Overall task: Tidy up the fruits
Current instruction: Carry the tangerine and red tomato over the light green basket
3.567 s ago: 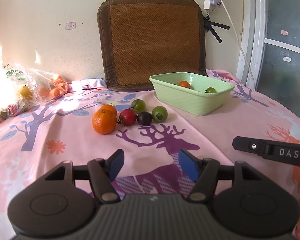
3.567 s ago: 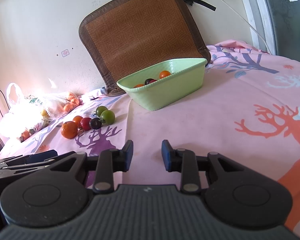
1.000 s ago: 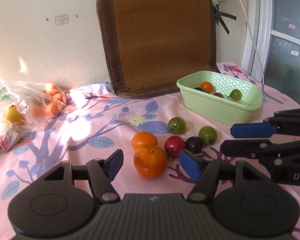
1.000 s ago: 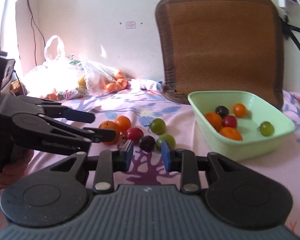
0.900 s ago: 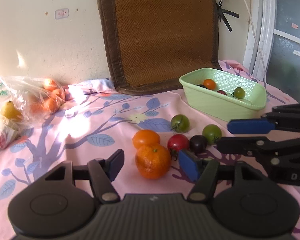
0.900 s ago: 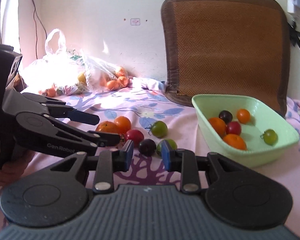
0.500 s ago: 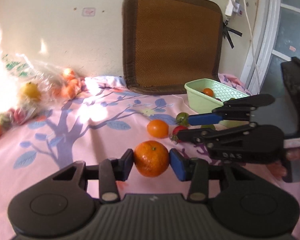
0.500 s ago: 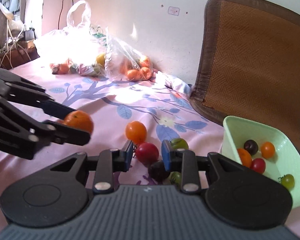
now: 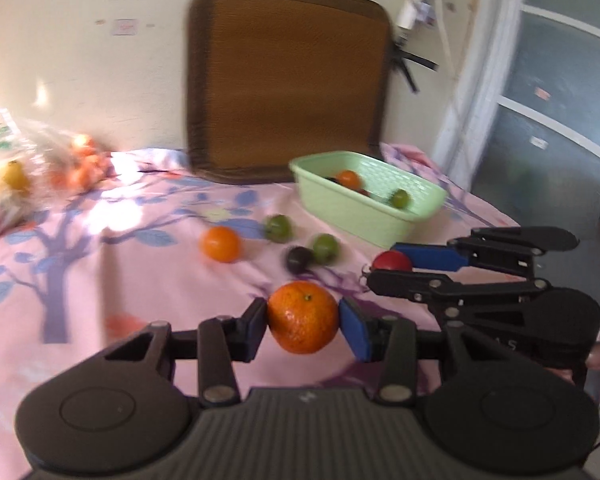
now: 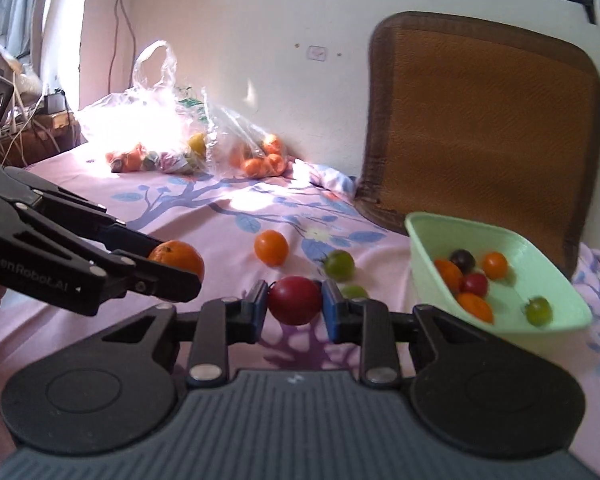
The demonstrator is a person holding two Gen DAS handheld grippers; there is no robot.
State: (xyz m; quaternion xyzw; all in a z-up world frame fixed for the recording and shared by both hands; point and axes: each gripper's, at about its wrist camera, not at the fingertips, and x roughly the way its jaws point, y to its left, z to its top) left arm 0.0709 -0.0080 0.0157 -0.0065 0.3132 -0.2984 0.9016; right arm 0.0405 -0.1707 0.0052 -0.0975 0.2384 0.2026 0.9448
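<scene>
Left claw [image 9: 303,323]: closed on the mandarin [image 9: 303,317], blue pads pressing both of its sides, held clear above the cloth.
Right claw [image 10: 293,306]: clamped on the red tomato [image 10: 295,300], also lifted off the surface; in the left wrist view its fingers lie just right of the mandarin, crossing the line toward the basket.
Green basket [image 10: 556,322]: plastic, standing at the far right before the cushion; it holds orange, red, dark and green small fruits.
Loose fruit: an orange tomato [image 10: 271,247], two green tomatoes [image 9: 278,227] [image 9: 325,248] and a dark tomato [image 9: 299,259] lie on the cloth between the claws and the basket.
Surface: pink patterned cloth [image 9: 76,280] with tree and deer prints.
Cushion [image 9: 288,76]: brown woven, leaning upright against the wall behind the basket.
Plastic bags [image 10: 168,128]: clear, far left by the wall, filled with more fruit.
Image quality: left wrist view blurred.
</scene>
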